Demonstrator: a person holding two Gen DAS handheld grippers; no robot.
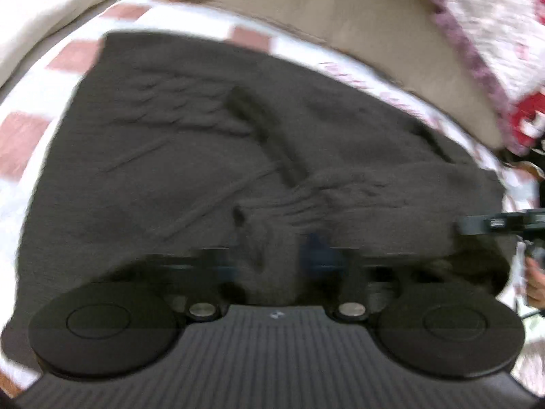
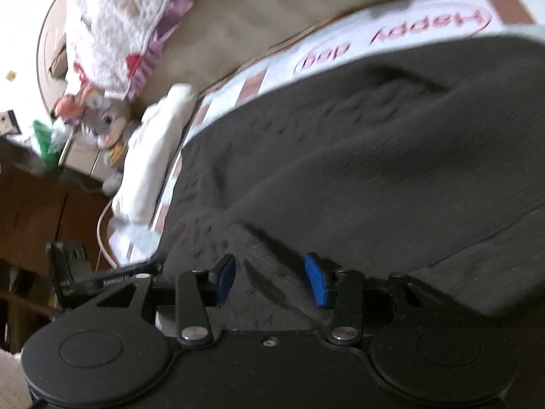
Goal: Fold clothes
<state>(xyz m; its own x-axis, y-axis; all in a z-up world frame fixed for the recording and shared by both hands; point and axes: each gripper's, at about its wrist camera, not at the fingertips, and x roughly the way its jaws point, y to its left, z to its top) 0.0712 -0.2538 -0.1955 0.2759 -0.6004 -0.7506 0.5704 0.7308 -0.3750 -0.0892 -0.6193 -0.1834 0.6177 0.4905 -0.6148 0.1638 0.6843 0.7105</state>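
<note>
Dark grey garment point(image 1: 211, 156) lies spread across a white mat with brick-red squares point(image 1: 30, 116), filling most of the left wrist view. A raised fold runs diagonally through the garment's middle, with ribbed gathers on either side of it.

Left gripper point(image 1: 269, 255) is angled downward at the near edge of the garment. The picture is motion-blurred there, and a bunched ridge of grey cloth stands between the two fingers. Jaws are drawn close together; whether the pads actually press the cloth cannot be told.

Right gripper point(image 2: 269, 277) also tilts downward over the garment point(image 2: 374, 143), at a near edge of the cloth. Its blue pads point(image 2: 315, 281) stand clearly apart with a low crease of fabric lying between them, untouched by either pad. Nothing is held. In the left wrist view, a dark part of this tool point(image 1: 500, 223) shows at the far right over the garment's edge, with a person's hand point(image 1: 536, 283) just below it.

The mat point(image 2: 340, 44) carries pink lettering reading "Happy dog" beyond the garment. A white rolled cloth point(image 2: 150, 163) lies just beside the mat's left edge. Farther off are a quilted white blanket with purple trim point(image 2: 119, 24) and a plush toy point(image 2: 102, 119)
</note>
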